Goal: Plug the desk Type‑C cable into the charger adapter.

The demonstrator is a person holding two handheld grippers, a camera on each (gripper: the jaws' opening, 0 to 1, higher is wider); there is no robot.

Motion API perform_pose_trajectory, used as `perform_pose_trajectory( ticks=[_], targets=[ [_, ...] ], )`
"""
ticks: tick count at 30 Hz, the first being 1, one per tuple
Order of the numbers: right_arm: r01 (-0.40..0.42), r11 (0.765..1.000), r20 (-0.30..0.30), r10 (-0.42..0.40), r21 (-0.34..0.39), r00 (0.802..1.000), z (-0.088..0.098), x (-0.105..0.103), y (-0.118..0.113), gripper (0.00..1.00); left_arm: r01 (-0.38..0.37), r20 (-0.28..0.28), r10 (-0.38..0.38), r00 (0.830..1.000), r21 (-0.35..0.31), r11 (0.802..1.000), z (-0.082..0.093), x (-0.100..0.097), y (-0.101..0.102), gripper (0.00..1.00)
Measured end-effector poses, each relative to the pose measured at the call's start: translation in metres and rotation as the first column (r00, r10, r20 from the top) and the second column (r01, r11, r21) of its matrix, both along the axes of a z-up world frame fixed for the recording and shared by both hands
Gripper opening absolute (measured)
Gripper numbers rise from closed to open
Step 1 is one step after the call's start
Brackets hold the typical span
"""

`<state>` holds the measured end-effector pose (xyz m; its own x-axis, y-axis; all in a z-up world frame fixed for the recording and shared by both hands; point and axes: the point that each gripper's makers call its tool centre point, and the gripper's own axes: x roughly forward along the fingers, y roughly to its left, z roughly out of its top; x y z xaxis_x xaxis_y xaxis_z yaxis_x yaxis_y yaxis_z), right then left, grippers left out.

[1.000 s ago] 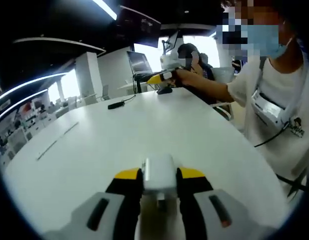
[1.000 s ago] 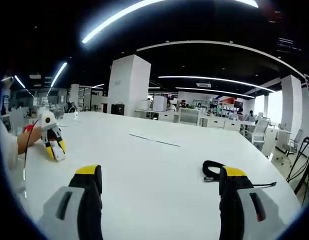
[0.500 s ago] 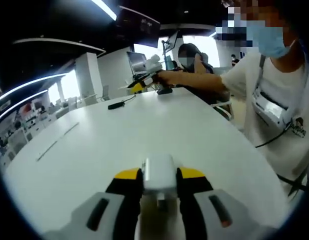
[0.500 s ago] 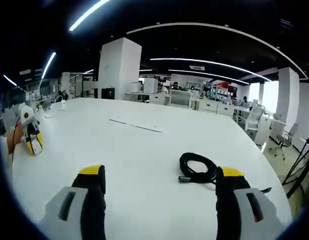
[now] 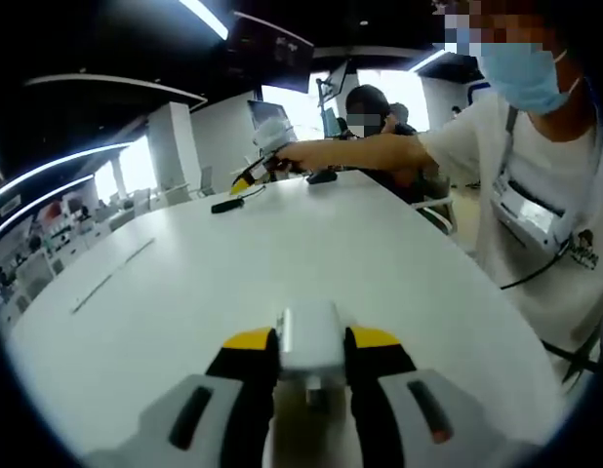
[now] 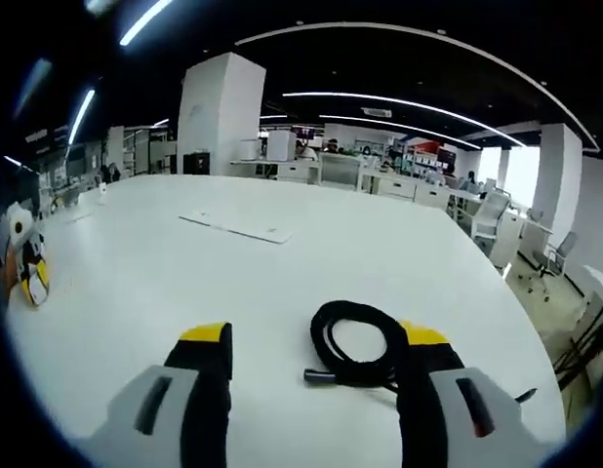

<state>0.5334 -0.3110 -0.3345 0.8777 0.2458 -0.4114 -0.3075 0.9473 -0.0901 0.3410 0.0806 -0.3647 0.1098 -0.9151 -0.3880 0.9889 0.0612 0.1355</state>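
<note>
Two grippers share the job: the left gripper point(image 5: 311, 341) pinches the adapter point(image 5: 309, 339), and the right gripper point(image 6: 314, 341), spread wide, hovers over the coiled cable point(image 6: 356, 343) on the bench point(image 6: 184, 273). Grabbing the loose coil instead of the plug could drag it or leave the connector misaligned.

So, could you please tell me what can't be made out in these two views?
- Left gripper view: charger adapter's port face, hidden between the left tool's jaws.
- Right gripper view: coiled cable's far end, behind the right tool's jaw.
- Cable's connector type: too small.
</note>
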Motion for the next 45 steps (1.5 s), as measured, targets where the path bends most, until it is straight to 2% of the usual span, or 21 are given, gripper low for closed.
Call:
perform_pose_trajectory(
  ticks=[2, 3, 5, 15, 27, 33, 37, 45],
  targets=[
    [0.002, 1.000, -0.018, -0.002, -0.006, 1.000, -0.006, 0.006, -0.002, 0.58, 0.000, -0.001, 0.000, 1.000, -0.001, 1.000, 0.000, 0.000, 0.000, 0.28],
    [0.013, 0.999, -0.023, -0.013, 0.029, 1.000, -0.008, 0.011, -0.003, 0.54, 0.000, 0.000, 0.000, 1.000, 0.000, 1.000, 0.000, 0.001, 0.000, 0.28],
    [0.021, 0.999, -0.031, -0.020, 0.039, 0.999, -0.011, 0.016, -0.005, 0.49, -0.001, 0.002, 0.001, 1.000, 0.001, 1.000, -0.001, 0.000, 0.000, 0.28],
    [0.030, 0.999, -0.072, -0.033, -0.044, 0.997, -0.031, 0.031, 0.002, 0.30, -0.003, 0.001, 0.003, 1.000, 0.000, 1.000, -0.002, 0.002, 0.001, 0.28],
    [0.018, 0.989, -0.128, -0.037, -0.147, 0.991, -0.044, 0.046, -0.002, 0.19, -0.004, 0.010, 0.004, 1.000, 0.003, 1.000, -0.002, 0.002, 0.000, 0.28],
    [-0.003, 0.988, -0.126, -0.017, -0.157, 0.992, -0.045, 0.047, -0.001, 0.15, -0.007, 0.008, 0.007, 1.000, 0.003, 1.000, -0.001, 0.003, -0.001, 0.28],
    [-0.009, 0.990, -0.132, -0.010, -0.140, 0.991, -0.044, 0.040, 0.003, 0.11, -0.009, 0.006, 0.009, 1.000, 0.005, 1.000, -0.001, 0.003, -0.001, 0.28],
    [-0.038, 0.992, -0.147, 0.019, -0.124, 0.989, -0.043, 0.036, 0.004, 0.10, -0.010, 0.006, 0.010, 1.000, 0.004, 1.000, -0.001, 0.003, -0.001, 0.28]
  ],
)
